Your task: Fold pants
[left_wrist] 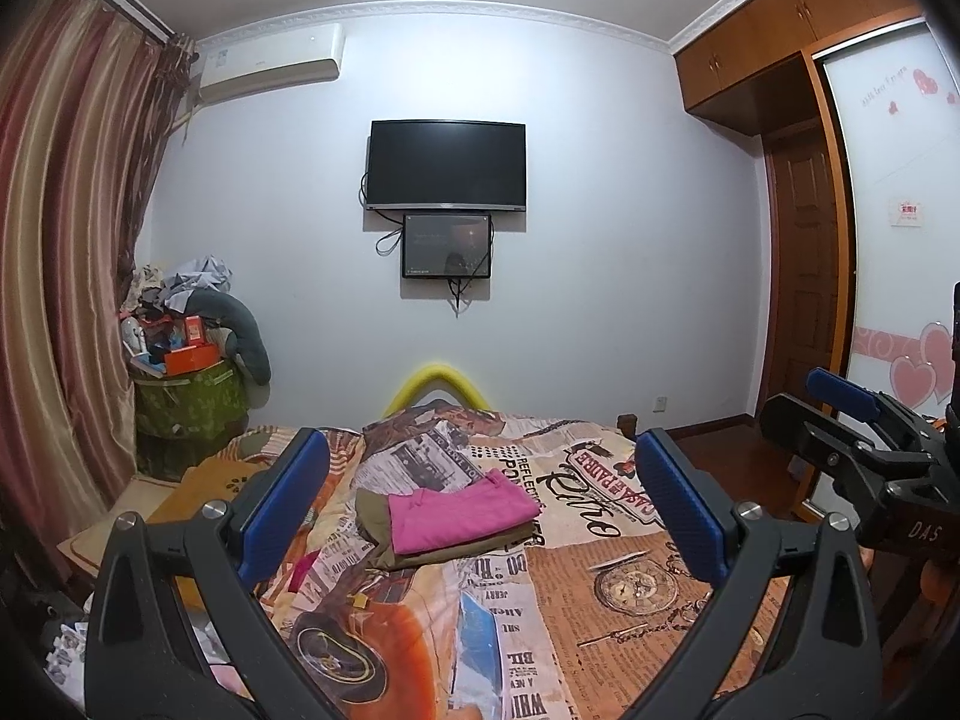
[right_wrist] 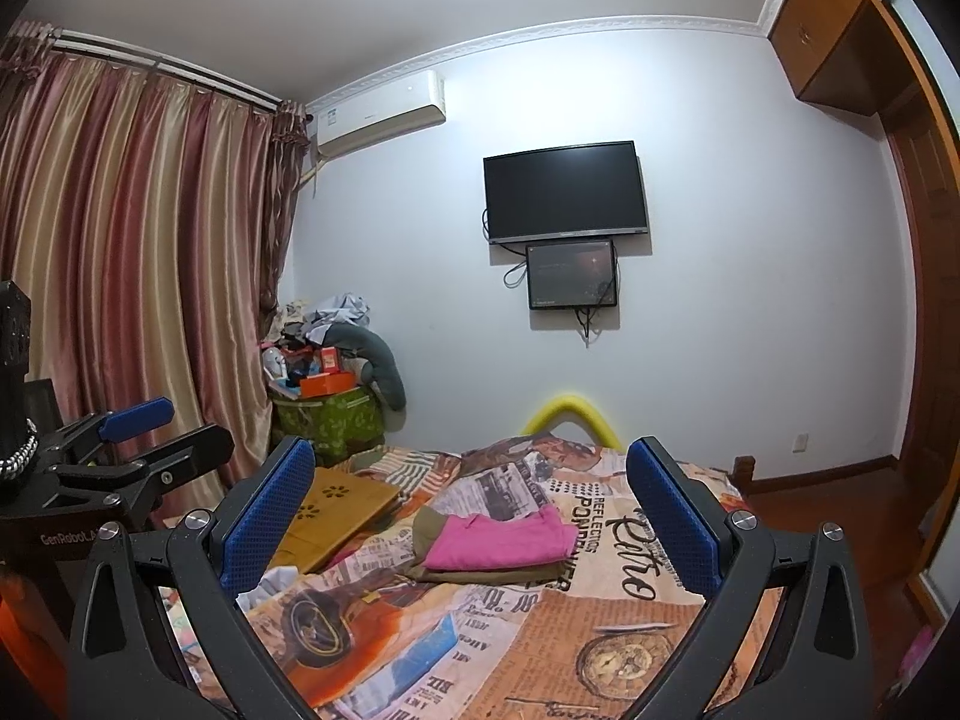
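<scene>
Both tools are held level above the near end of the bed point(left_wrist: 600, 588), pointing toward the far wall with its dark television point(left_wrist: 447, 165). The left tool point(left_wrist: 480, 504) has its blue-padded fingers point(left_wrist: 282, 498) spread wide with nothing between them, and the right tool point(right_wrist: 474, 516) is spread just as wide and equally empty. In the left wrist view the right tool shows at the right edge, side by side with the left one and raised clear of the bedding; in the right wrist view the left tool point(right_wrist: 144, 438) shows at the left edge in the same way, its own fingers apart. Neither tool touches any cloth. The pink pants point(left_wrist: 459, 510) lie folded into a neat flat rectangle near the middle of the bed, resting on top of a folded olive-green garment point(left_wrist: 375, 519) whose edges stick out beneath them on the left and front. This small stack sits on the newspaper-print bedspread, well ahead of both tools and framed between the fingers in each wrist view. A striped curtain point(right_wrist: 120, 264) hangs along the left side of the room, and a pile of clutter point(left_wrist: 186, 336) stands in the corner beside it.
</scene>
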The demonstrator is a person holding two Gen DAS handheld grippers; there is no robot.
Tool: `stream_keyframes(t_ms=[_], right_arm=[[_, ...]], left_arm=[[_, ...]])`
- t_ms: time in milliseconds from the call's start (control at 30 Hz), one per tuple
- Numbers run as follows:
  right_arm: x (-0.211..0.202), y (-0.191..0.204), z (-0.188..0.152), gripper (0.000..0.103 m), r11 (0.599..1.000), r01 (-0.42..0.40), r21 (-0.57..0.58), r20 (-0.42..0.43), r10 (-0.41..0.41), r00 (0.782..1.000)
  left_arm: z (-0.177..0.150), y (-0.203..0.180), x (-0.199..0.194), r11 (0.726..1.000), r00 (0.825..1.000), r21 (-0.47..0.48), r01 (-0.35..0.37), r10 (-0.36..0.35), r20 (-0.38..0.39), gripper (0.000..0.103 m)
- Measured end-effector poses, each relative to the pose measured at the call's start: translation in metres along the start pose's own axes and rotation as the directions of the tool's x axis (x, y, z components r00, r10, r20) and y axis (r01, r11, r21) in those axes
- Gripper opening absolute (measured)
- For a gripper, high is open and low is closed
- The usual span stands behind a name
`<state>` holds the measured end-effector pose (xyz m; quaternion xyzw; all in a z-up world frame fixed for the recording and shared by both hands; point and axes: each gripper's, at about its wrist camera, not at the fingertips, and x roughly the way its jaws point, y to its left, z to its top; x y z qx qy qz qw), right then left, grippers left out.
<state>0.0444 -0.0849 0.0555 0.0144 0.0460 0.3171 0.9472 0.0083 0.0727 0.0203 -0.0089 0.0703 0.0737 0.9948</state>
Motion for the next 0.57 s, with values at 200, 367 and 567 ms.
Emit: stream_keyframes(t_ms=[200,367,567], right_arm=[[-0.0002,0.0001,-0.0001,0.103,1.0,-0.001,-0.001,-0.003,0.001,1.0],[-0.0007,-0.0003,-0.0021,0.103,1.0,-0.002,-0.001,-0.009,0.002,1.0],[0.0025,-0.0008,-0.0016,0.103,1.0,-0.003,0.002,-0.016,0.003,1.0]], left_arm=[[-0.0006,0.0018,0.0005,1.0,1.0,-0.009,0.009,-0.009,-0.004,0.103],[-0.0018,0.004,0.0027,1.0,1.0,-0.018,0.013,-0.013,-0.013,0.103],[-0.0051,0.0052,0.0075,1.0,0.999,-0.021,0.017,-0.017,-0.03,0.103]])
